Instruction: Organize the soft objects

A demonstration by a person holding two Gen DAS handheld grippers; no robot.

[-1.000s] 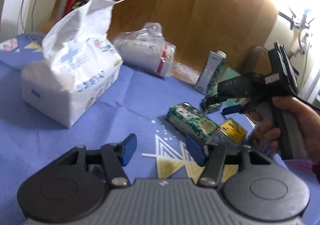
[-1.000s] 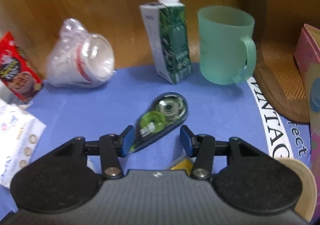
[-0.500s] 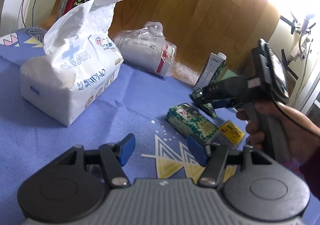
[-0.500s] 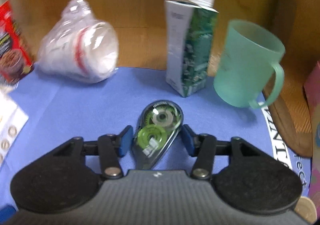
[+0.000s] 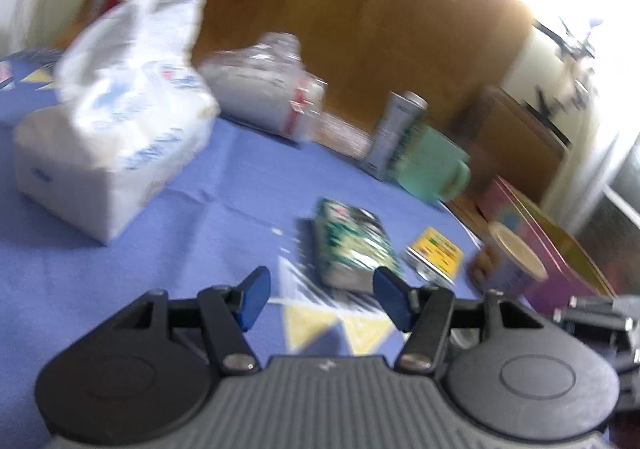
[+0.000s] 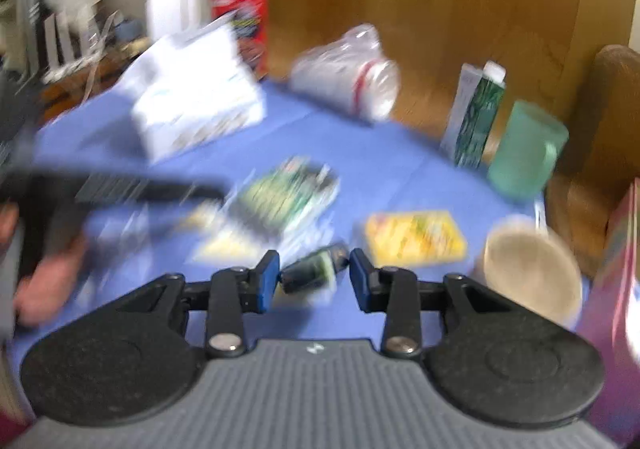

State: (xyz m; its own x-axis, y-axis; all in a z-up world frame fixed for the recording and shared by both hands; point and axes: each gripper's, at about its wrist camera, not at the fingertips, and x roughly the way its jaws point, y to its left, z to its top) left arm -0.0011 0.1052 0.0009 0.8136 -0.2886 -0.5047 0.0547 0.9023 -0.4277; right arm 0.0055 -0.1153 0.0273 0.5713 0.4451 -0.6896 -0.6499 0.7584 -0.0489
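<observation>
My right gripper (image 6: 312, 281) is closing on a green correction tape dispenser (image 6: 314, 274) and holds it above the blue tablecloth (image 6: 360, 153). My left gripper (image 5: 320, 297) hovers low over the cloth, its jaws closing a little with nothing between them. Just beyond its right finger lies a green pocket tissue pack (image 5: 352, 245), also blurred in the right wrist view (image 6: 292, 193). A large white tissue pack (image 5: 116, 153) stands at the left. A clear bag of white cups (image 5: 264, 97) lies behind it.
A yellow packet (image 5: 434, 253), a beige-lidded tub (image 5: 516, 261) and a pink box (image 5: 552, 253) sit at the right. A green mug (image 6: 528, 149) and a carton (image 6: 476, 117) stand at the back right, a red box (image 6: 240, 13) at the back left. Wooden panelling rises behind.
The right gripper closed on the correction tape and swept it away from the carton and mug, toward the yellow packet. It left the middle of the left wrist view.
</observation>
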